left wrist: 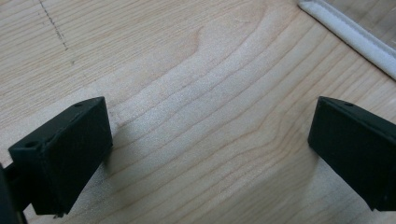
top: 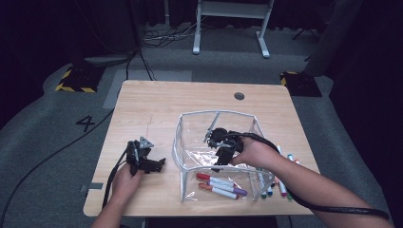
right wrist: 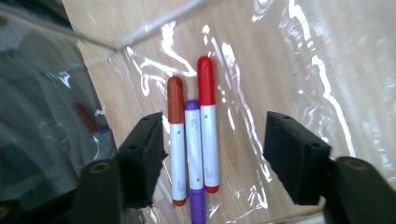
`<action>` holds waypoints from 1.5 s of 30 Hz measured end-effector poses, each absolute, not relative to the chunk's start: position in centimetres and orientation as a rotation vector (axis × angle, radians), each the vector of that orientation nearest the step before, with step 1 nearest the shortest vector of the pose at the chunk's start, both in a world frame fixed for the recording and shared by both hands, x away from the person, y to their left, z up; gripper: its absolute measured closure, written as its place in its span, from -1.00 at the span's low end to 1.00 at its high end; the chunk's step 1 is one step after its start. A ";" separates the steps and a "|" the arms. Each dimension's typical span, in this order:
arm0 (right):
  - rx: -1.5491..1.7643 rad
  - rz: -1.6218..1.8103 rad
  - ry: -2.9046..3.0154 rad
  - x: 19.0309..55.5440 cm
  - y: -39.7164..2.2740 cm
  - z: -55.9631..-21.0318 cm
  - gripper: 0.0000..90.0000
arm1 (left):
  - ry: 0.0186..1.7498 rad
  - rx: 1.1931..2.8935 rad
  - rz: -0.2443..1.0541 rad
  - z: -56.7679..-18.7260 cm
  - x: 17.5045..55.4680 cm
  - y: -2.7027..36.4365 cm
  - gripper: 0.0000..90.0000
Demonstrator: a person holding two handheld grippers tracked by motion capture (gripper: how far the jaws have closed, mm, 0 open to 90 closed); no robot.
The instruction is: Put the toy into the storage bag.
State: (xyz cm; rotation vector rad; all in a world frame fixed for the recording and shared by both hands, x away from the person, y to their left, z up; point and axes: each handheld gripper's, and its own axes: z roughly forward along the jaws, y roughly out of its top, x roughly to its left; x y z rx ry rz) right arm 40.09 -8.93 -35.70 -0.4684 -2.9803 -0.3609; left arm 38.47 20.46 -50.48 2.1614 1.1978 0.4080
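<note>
High view overlooks table point(top: 142, 104); gripper views close, facing tabletop.

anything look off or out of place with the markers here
Mostly tidy: three markers lie side by side inside the clear bag. The odd bit is the loose markers lying on the table outside the bag's right wall, not yet packed. Nothing looks spilled or damaged.

The right black tongs point(right wrist: 212, 156) stand wide apart with nothing pressed between them. Three white-barrelled felt markers lie side by side on the clear crinkled plastic bag floor point(right wrist: 289, 70): an orange-capped marker point(right wrist: 176, 135) at nine o'clock, a purple-capped marker point(right wrist: 194, 154) in the middle and a red-capped marker point(right wrist: 208, 121) at three o'clock. Pale wooden worktop point(right wrist: 261, 28) shows through the plastic.
</note>
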 end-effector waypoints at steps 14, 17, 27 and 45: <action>-0.686 -0.775 -2.975 39.3 -14.8 -29.5 -0.57 | 1.198 2.161 0.408 -50.5 38.5 20.5 -1.00; -0.742 -0.840 -2.959 39.1 -16.6 -28.5 -0.63 | 1.199 2.160 0.407 -50.5 38.5 20.5 -1.00; -0.928 -1.018 -2.935 37.9 -22.9 -26.7 -0.66 | 1.198 2.161 0.408 -50.5 38.5 20.5 -1.00; -1.403 -1.027 -2.861 36.7 -34.5 -29.1 0.02 | 1.211 2.155 0.417 -50.5 38.7 20.7 -1.00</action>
